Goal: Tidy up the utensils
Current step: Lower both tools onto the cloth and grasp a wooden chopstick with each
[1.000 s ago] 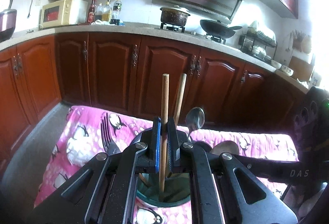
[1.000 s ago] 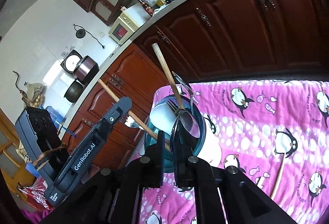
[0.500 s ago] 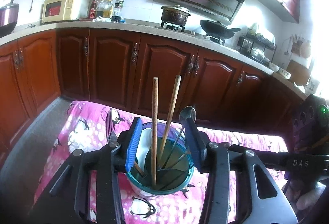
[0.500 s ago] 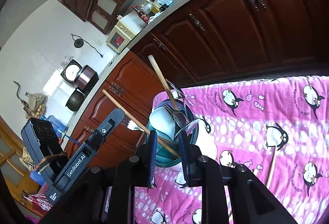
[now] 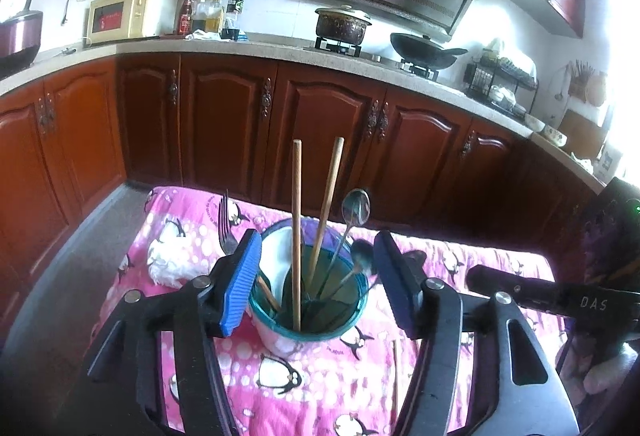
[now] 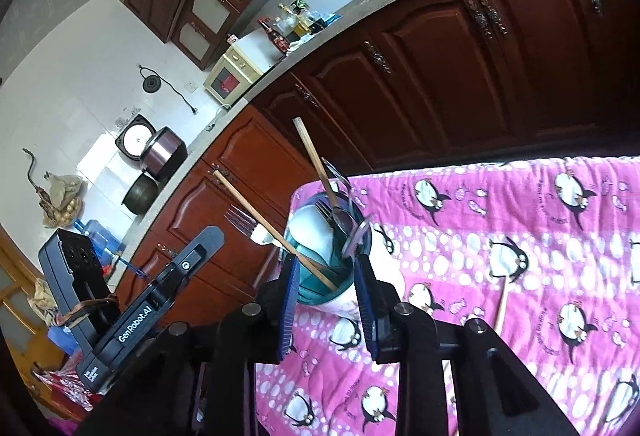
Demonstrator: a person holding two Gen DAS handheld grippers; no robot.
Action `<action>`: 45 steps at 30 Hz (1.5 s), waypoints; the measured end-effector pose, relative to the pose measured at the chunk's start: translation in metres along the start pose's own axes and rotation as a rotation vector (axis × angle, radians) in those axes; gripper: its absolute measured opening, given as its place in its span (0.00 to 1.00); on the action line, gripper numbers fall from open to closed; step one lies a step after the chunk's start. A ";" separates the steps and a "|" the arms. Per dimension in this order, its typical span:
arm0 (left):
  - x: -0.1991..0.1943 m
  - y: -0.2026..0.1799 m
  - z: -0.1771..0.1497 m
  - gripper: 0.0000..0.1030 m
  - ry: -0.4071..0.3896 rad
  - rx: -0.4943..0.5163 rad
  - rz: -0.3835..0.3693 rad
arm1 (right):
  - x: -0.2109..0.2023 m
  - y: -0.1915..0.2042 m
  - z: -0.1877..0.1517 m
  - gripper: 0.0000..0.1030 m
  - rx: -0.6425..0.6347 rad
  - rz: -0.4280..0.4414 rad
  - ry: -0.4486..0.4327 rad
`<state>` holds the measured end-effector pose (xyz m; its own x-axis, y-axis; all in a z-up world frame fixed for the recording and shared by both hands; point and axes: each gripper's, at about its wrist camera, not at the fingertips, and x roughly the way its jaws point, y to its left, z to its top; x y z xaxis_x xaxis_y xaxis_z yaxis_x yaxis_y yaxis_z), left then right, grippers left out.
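The left gripper [image 5: 316, 284] has its blue fingers [image 5: 239, 284] spread wide, empty, one on each side of the teal cup [image 5: 308, 320]. The right gripper [image 6: 326, 300] is spread too, holding nothing, just short of the same cup [image 6: 320, 276]. The cup stands on the pink penguin cloth [image 5: 312, 388] over the surface and holds two wooden chopsticks [image 5: 296, 228], a spoon [image 5: 354, 207] and a white ladle [image 5: 276, 256] — a fork [image 5: 226, 228] rises just beside its left side. Another chopstick [image 6: 502, 306] lies on the cloth to the right. Beyond, cabinets [image 5: 224, 123].
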<state>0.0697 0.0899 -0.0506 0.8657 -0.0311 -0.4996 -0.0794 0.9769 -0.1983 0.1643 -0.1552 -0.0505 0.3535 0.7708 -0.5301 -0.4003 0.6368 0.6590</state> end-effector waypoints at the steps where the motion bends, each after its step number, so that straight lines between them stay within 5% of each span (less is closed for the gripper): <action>1: -0.001 -0.001 -0.002 0.57 0.006 0.004 0.001 | -0.004 -0.001 -0.002 0.27 0.000 -0.006 0.000; 17: -0.002 -0.027 -0.037 0.59 0.123 0.062 -0.028 | -0.024 -0.053 -0.049 0.28 0.032 -0.182 0.085; 25: 0.020 -0.038 -0.076 0.59 0.245 0.096 -0.073 | 0.013 -0.103 -0.069 0.26 0.046 -0.327 0.176; 35: 0.063 -0.054 -0.106 0.59 0.407 0.127 -0.114 | 0.087 -0.129 -0.045 0.25 0.000 -0.410 0.270; 38: 0.079 -0.058 -0.108 0.59 0.448 0.130 -0.115 | 0.097 -0.135 -0.046 0.09 -0.022 -0.432 0.291; 45: 0.121 -0.077 -0.121 0.59 0.526 0.139 -0.123 | 0.052 -0.150 -0.062 0.06 0.024 -0.336 0.304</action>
<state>0.1208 -0.0148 -0.1974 0.4986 -0.2127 -0.8403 0.1032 0.9771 -0.1861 0.1901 -0.2093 -0.2100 0.1948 0.4945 -0.8470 -0.2847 0.8549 0.4337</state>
